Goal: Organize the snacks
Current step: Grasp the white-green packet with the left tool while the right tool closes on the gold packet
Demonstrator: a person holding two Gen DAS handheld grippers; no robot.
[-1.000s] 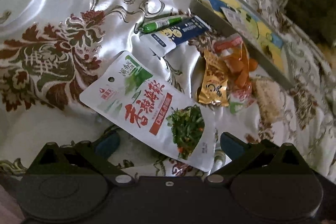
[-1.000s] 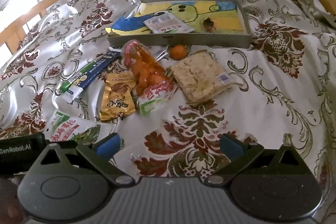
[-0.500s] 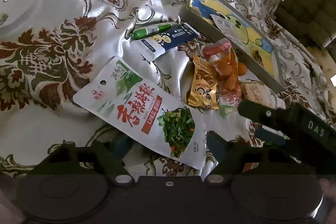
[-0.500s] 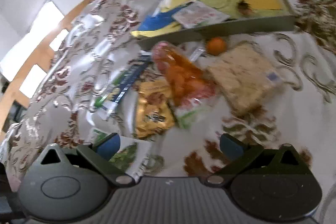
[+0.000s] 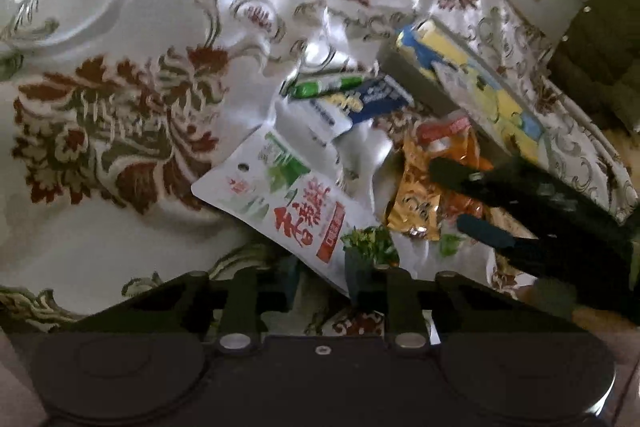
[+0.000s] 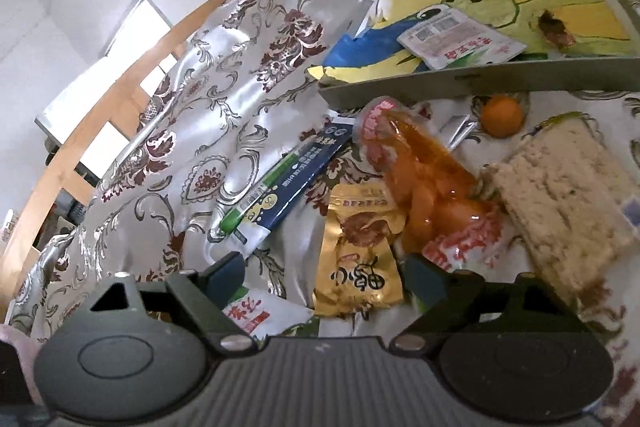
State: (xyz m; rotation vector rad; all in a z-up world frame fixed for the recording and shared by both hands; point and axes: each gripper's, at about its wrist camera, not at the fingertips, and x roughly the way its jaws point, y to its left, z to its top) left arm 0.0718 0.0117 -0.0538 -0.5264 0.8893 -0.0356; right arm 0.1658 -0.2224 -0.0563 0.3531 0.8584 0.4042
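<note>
Floral cloth (image 5: 120, 131) blurry; left gripper (image 5: 324, 273) fingers closing on seaweed pouch (image 5: 296, 211), corner hidden; right gripper (image 6: 324, 267) apart.

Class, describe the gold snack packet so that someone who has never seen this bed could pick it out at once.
Find the grey tray with the cartoon lining on the floral bedspread. In front of it lies a row of snacks; the gold packet sits between the blue sachet and the orange bag. It alone is shiny gold foil, with dark characters.
</note>
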